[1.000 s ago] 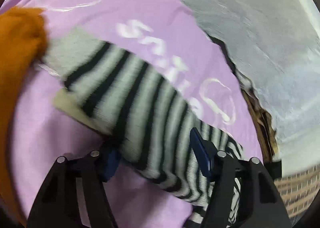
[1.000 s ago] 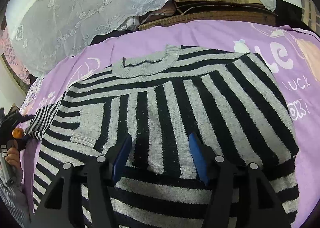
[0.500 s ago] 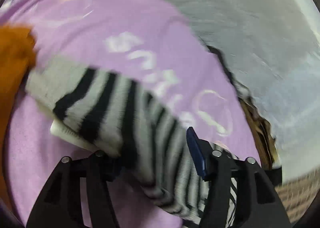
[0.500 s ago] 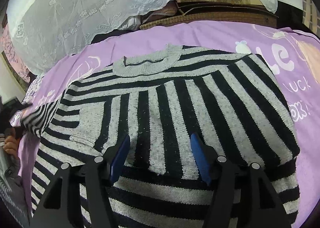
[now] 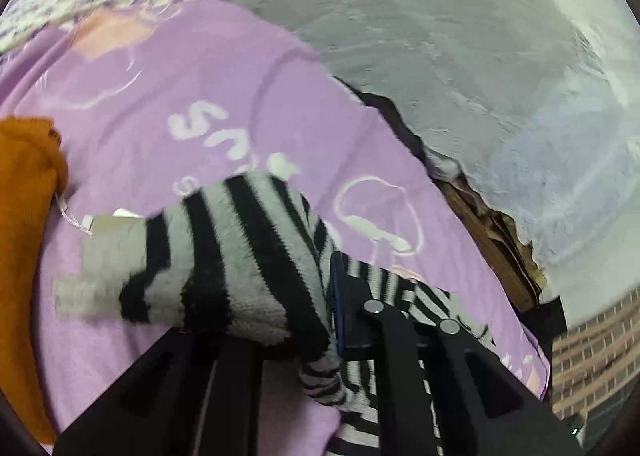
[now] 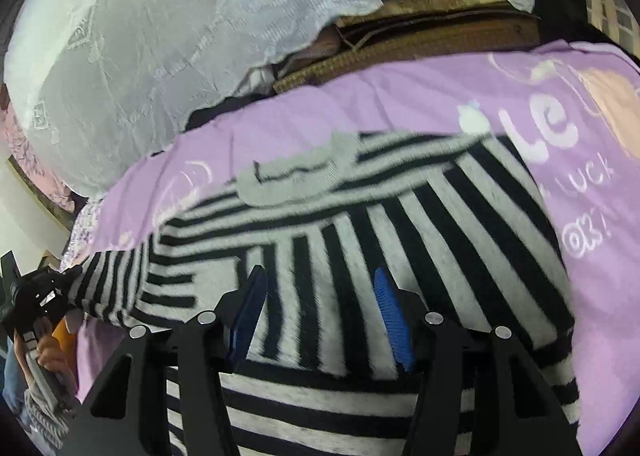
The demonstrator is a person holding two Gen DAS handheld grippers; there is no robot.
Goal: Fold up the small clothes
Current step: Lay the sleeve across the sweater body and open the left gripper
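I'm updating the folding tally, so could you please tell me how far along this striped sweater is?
Done: the sweater lies flat on the purple blanket, collar away from the camera. In hand: the left tongs are shut on its sleeve, lifting the cuff off the blanket. The right tongs, jaws closing, hover over the body, gripping nothing. Left: both sleeves and the body fold.

Right gripper — black angular finger arms showing silver round screws, carrying ribbed blue pads. Left gripper — wearing matching black arms, silver screws, blue pad. Person's hand showing beside a grey knit sleeve.
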